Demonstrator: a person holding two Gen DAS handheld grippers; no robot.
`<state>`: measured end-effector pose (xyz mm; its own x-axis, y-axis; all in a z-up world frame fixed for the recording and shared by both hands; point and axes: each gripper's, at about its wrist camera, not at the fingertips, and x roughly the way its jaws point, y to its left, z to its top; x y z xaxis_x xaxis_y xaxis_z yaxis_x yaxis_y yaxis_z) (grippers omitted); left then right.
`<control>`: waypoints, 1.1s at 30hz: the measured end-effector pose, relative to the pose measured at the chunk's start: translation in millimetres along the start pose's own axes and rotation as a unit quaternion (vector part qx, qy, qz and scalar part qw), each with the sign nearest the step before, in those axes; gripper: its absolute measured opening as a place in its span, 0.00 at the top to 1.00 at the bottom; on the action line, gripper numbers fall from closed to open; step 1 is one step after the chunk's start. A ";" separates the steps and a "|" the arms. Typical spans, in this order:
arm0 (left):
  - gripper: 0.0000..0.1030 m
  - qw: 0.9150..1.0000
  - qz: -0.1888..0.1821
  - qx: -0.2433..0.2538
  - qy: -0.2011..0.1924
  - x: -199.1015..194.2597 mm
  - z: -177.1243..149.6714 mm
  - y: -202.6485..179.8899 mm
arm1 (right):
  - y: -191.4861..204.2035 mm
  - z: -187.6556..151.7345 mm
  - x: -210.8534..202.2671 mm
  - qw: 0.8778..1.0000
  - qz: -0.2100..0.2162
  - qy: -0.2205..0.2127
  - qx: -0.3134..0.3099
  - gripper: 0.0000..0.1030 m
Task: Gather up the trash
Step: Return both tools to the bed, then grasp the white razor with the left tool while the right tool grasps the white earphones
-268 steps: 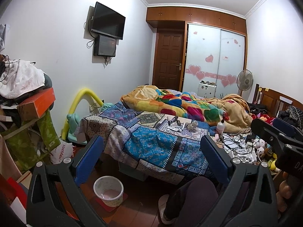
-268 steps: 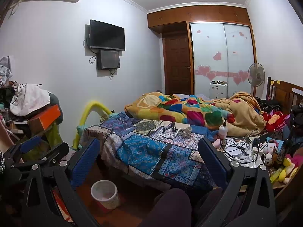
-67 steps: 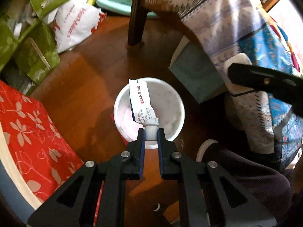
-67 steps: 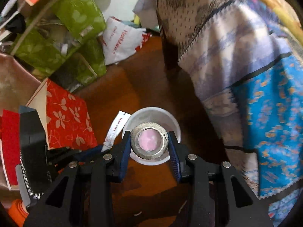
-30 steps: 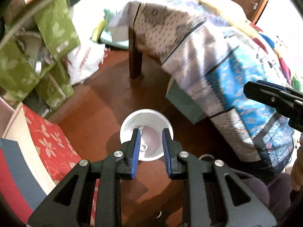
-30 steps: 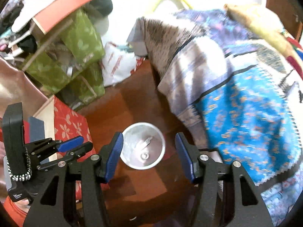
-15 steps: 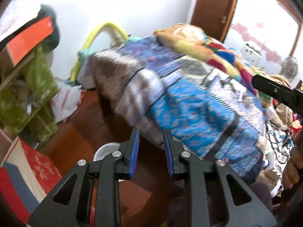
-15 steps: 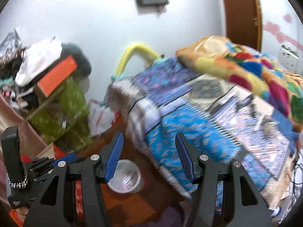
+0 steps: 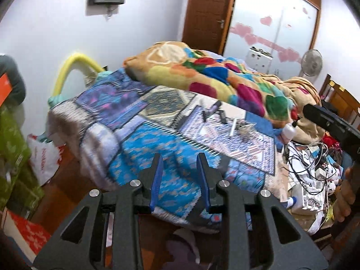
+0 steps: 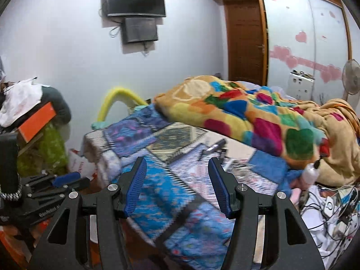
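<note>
While both cameras look over the bed (image 9: pixel 157 139), the left gripper (image 9: pixel 178 180) has its jaws opening with nothing between them, and the right gripper (image 10: pixel 177 184) holds its blue pads wide apart, also empty. The remaining trash (image 9: pixel 227 117) lies far on the patterned bedspread (image 10: pixel 180 191), just near the bright blanket (image 10: pixel 258 117): small dark pieces, a white strip and a crumpled bit, blurred in both views. A white bottle (image 9: pixel 289 131) stands at the bed's right edge, beside tangled cables (image 9: pixel 310 164). Only the left wrist view shows the hand (image 9: pixel 345 193) that grips the right tool, at the far right, and a white plastic bag (image 9: pixel 42 157) on the floor at the left. Only the right wrist view shows the whole wall television (image 10: pixel 135 0), the orange box (image 10: pixel 37 121) on the left pile, and the left tool's body at the lower left. The waste bin cannot be made out for certain in either view.
</note>
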<state>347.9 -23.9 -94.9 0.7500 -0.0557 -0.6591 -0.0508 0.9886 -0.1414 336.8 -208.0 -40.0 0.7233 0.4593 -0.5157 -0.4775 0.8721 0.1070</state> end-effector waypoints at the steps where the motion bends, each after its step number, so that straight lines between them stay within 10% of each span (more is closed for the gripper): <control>1: 0.70 1.000 -0.006 0.003 0.002 6.6 3.6 -6.8 | -10.0 -0.3 1.8 1.000 -0.004 0.003 0.002 0.48; 14: 0.48 0.996 -0.040 0.058 0.048 107.3 27.9 -82.0 | -112.4 -20.7 41.1 0.995 -0.097 0.039 0.007 0.26; 33: 0.43 0.991 -0.053 0.052 0.109 242.0 26.8 -99.3 | -186.0 -54.4 174.3 0.976 -0.014 0.162 0.143 0.26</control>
<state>552.1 -131.9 -220.5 0.5873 -0.1772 -0.7897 0.0976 0.9841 -0.1483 524.5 -299.3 -196.0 0.5162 0.3974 -0.7587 -0.2677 0.9163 0.2978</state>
